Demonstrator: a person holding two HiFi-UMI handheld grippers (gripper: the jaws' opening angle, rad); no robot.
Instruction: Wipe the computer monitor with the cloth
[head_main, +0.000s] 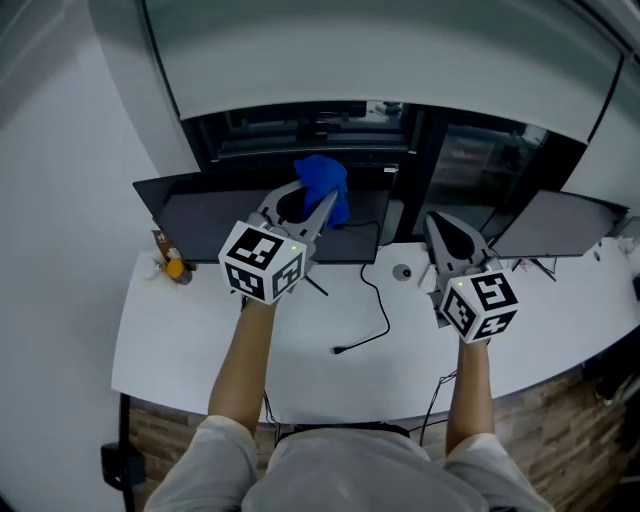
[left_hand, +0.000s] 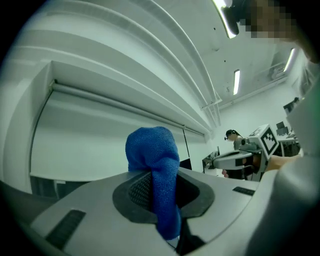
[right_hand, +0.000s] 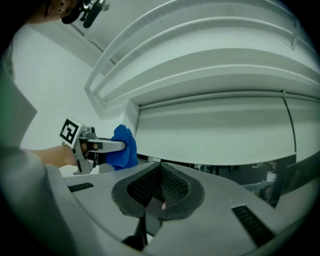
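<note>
My left gripper is shut on a bunched blue cloth, held in front of the upper right part of the dark computer monitor on the white desk. In the left gripper view the cloth sticks up from between the closed jaws of the left gripper. My right gripper hovers to the right of that monitor, shut with nothing in it. The right gripper view shows its jaws pressed together and the cloth off to the left. I cannot tell whether the cloth touches the screen.
A second monitor stands at the right. A black cable trails over the white desk, next to a small round knob. Small orange and brown items sit at the desk's left end.
</note>
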